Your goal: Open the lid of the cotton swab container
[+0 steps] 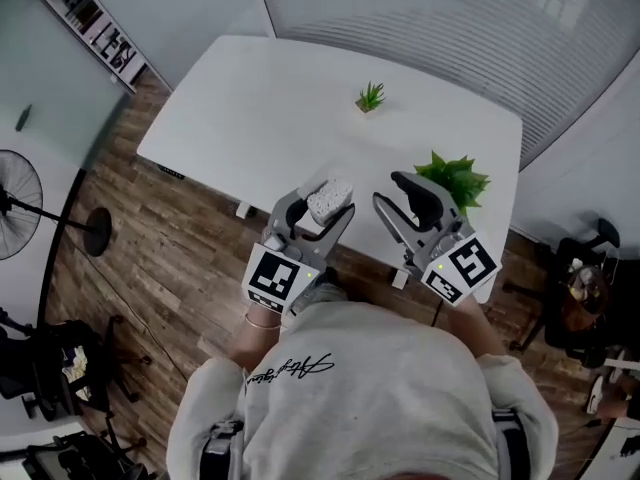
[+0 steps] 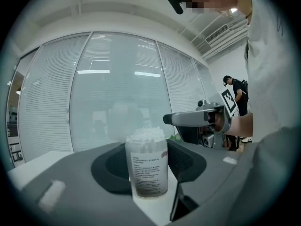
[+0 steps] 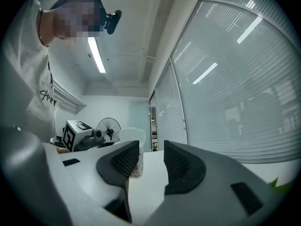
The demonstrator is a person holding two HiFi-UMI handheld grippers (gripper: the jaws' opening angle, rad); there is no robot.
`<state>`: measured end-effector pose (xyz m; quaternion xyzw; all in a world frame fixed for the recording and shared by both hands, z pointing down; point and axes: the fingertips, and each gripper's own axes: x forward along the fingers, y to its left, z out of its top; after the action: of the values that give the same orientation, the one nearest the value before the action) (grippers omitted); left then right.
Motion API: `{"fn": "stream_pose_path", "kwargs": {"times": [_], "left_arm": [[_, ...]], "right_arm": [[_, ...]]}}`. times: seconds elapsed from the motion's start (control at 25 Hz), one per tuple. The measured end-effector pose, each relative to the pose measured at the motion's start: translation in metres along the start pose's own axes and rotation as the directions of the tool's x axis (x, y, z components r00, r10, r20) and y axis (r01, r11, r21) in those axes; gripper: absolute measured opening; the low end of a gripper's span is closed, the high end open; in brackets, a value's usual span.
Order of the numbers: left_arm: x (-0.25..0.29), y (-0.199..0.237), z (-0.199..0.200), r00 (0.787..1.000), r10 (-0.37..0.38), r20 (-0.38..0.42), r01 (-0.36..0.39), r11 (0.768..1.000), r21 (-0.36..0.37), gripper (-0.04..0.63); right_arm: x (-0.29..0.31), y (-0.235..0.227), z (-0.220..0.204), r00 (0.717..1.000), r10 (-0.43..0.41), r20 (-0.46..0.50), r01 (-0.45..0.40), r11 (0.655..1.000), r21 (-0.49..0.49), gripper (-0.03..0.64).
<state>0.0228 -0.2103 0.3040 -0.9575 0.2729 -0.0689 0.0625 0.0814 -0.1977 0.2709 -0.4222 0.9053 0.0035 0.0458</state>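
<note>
Left tool (image 1: 324, 206) clamps swab container (image 2: 146, 166) (upright); right tool (image 3: 151, 161) empty.

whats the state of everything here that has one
left tool, shut on container
right tool, open, empty
container, upright, swab tips showing at top
lid, cannot make out
fan, standing; spinning or not unclear

container (image 2: 146, 166) label unreadable, floor fan (image 1: 18, 206) cut off at edge
</note>
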Motion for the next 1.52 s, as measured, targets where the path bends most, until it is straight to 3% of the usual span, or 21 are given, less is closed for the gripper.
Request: {"fn": "stream_pose_path", "kwargs": {"times": [0.36, 0.6, 0.76, 0.92, 1.0, 1.52], "left_arm": [[0.016, 0.031, 0.026, 0.992, 0.122, 0.045, -0.119, 0.992, -0.05, 0.206], [0.03, 0.046, 0.027, 0.978, 0.21, 0.005, -0.207, 0.97, -0.128, 0.206], [0.034, 0.032, 0.027, 0.983, 0.181, 0.029, -0.178, 0.979, -0.096, 0.206], [0.022, 0.031, 0.036, 0.976, 0.206, 0.074, -0.2, 0.976, -0.087, 0.206], [0.012, 0.03, 0.031, 0.974, 0.217, 0.072, -0.209, 0.973, -0.1, 0.206], [-0.001, 0.019, 0.011, 0.975, 0.219, 0.047, -0.212, 0.969, -0.125, 0.206]], "right_arm": [[0.0, -0.026, 0.016, 0.989, -0.143, 0.026, 0.144, 0.99, -0.014, 0.142], [-0.004, -0.063, 0.017, 0.945, -0.326, 0.036, 0.323, 0.943, 0.076, 0.102], [-0.001, -0.055, 0.015, 0.95, -0.302, 0.076, 0.301, 0.953, 0.018, 0.09], [-0.001, -0.044, 0.017, 0.954, -0.289, 0.073, 0.293, 0.955, -0.05, 0.038], [-0.004, -0.036, 0.012, 0.956, -0.285, 0.07, 0.288, 0.957, -0.045, 0.003], [-0.017, -0.02, -0.004, 0.957, -0.284, 0.054, 0.286, 0.958, -0.021, 0.002]]}}
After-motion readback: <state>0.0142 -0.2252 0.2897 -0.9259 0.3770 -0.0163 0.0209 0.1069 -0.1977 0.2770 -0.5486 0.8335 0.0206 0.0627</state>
